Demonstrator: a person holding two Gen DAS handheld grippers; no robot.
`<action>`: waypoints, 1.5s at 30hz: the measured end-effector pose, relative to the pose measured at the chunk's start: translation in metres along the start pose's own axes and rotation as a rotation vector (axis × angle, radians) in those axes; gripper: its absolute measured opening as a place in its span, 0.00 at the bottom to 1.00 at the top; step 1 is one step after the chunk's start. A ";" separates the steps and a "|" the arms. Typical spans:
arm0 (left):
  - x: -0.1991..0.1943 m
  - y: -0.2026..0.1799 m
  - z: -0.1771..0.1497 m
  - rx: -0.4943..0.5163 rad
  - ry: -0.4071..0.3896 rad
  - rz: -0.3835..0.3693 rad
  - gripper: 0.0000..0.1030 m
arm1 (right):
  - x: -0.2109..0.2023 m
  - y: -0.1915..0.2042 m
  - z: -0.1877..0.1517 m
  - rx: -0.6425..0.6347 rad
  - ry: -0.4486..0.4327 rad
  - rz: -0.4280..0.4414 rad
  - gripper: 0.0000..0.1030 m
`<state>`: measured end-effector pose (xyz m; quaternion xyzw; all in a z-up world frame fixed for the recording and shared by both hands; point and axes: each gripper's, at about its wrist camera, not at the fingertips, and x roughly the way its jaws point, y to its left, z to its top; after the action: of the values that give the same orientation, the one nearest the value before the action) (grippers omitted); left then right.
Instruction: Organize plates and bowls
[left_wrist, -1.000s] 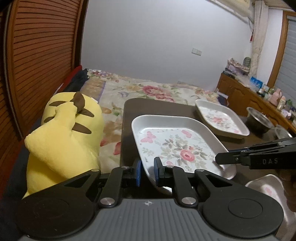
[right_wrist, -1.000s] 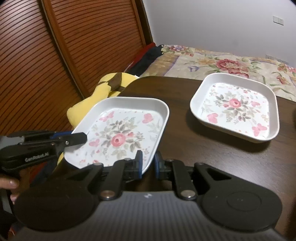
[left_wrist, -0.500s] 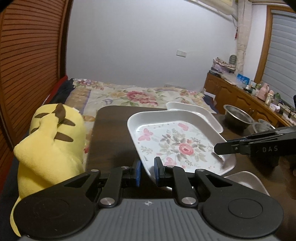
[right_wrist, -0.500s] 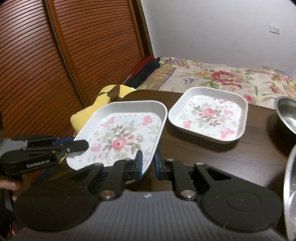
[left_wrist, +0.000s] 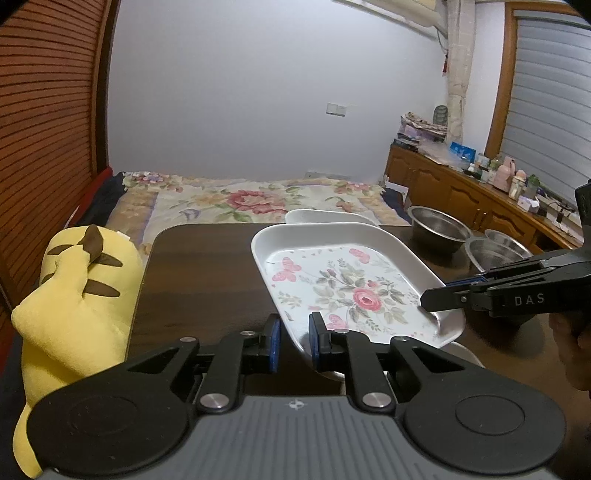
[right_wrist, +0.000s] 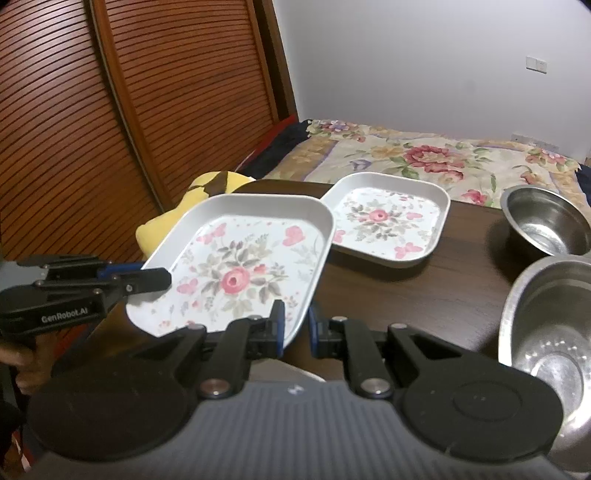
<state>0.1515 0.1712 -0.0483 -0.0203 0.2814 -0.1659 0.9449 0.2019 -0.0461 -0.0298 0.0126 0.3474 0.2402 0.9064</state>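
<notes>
The left gripper (left_wrist: 293, 341) and right gripper (right_wrist: 295, 326) are each clamping a rim of the glossy white rounded-square floral plate (right_wrist: 240, 269), holding it mid-frame above the dark wooden table (right_wrist: 424, 291). A matching floral plate (right_wrist: 388, 221) is lying behind it, beside two dull steel bowls (right_wrist: 546, 225).

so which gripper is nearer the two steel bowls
Right. The right gripper grips the floral plate on the edge facing the steel bowls; the left gripper grips the opposite edge, farther from them.
</notes>
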 end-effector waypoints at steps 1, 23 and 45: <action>-0.001 -0.002 0.000 0.002 -0.001 -0.004 0.17 | -0.003 -0.001 -0.001 0.000 -0.001 0.000 0.14; -0.025 -0.030 -0.019 -0.004 -0.013 -0.060 0.17 | -0.038 -0.012 -0.034 0.002 0.002 0.022 0.15; -0.039 -0.049 -0.050 -0.029 0.006 -0.067 0.16 | -0.055 -0.013 -0.066 0.014 0.001 0.039 0.15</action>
<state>0.0789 0.1401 -0.0628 -0.0430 0.2857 -0.1936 0.9376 0.1299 -0.0916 -0.0481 0.0256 0.3494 0.2556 0.9011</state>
